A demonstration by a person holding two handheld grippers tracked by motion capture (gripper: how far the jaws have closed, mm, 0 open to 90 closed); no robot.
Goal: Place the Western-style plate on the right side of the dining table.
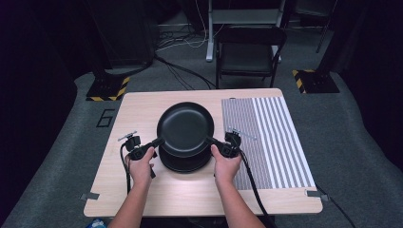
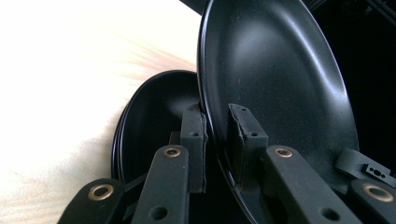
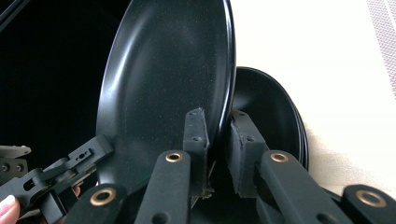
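Centre of the high view: we hold a black plate (image 1: pixel 185 128) above a stack of plates (image 1: pixel 185 164) on the worktop (image 1: pixel 142 190). Left tongs (image 1: pixel 159 141) are clenched on its left rim, right tongs (image 1: pixel 210 140) clenched on its right rim; each gripper view shows the rim (image 2: pixel 205 116) pinched between pads (image 3: pixel 196 130). We judge the plate stiff, smooth, likely slippery and breakable. The rim is the only purchase, so we keep opposite grips level.
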